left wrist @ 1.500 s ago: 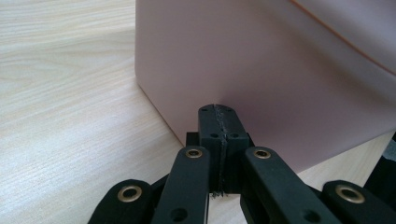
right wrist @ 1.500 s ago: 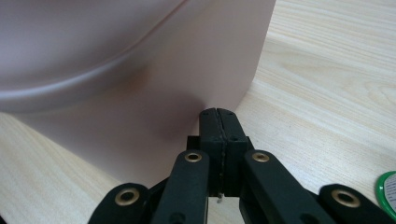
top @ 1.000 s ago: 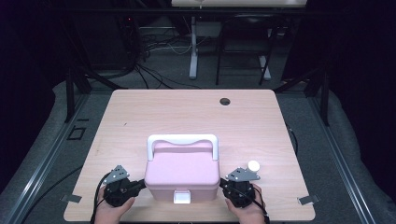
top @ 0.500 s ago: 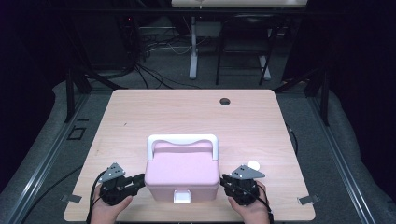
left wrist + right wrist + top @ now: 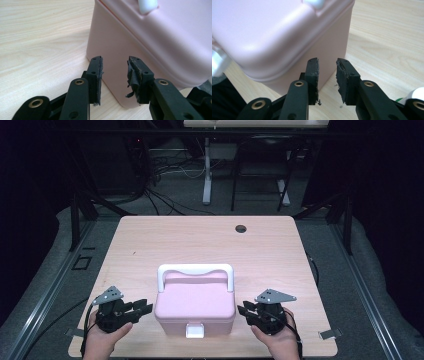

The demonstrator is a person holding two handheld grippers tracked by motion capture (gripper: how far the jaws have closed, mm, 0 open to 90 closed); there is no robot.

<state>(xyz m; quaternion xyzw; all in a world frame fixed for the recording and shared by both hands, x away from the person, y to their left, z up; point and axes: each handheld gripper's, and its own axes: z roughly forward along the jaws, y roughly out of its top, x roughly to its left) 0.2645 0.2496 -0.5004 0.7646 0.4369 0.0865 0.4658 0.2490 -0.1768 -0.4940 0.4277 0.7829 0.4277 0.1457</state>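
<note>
Pink plastic makes up the lidded box with a white carry handle [image 5: 195, 302], which stands near the front edge of the pale wooden table [image 5: 200, 240], its white front latch [image 5: 194, 330] facing the person. The left gripper [image 5: 142, 308] sits just beside the box's left wall and the right gripper [image 5: 245, 311] just beside its right wall, each held low over the tabletop; both have their jaws parted with nothing between them, and neither appears to touch the box. By my reading the step in hand is the approach, with the two tools framing the box from either side. The next move probably calls for bringing a pad against the latch or the walls squarely, so the box does not slide or twist. In the left gripper view the torn pad on the right-hand finger [image 5: 133, 75] looks frayed. Whether the latch is fastened cannot be told, and the box's contents are hidden.
</note>
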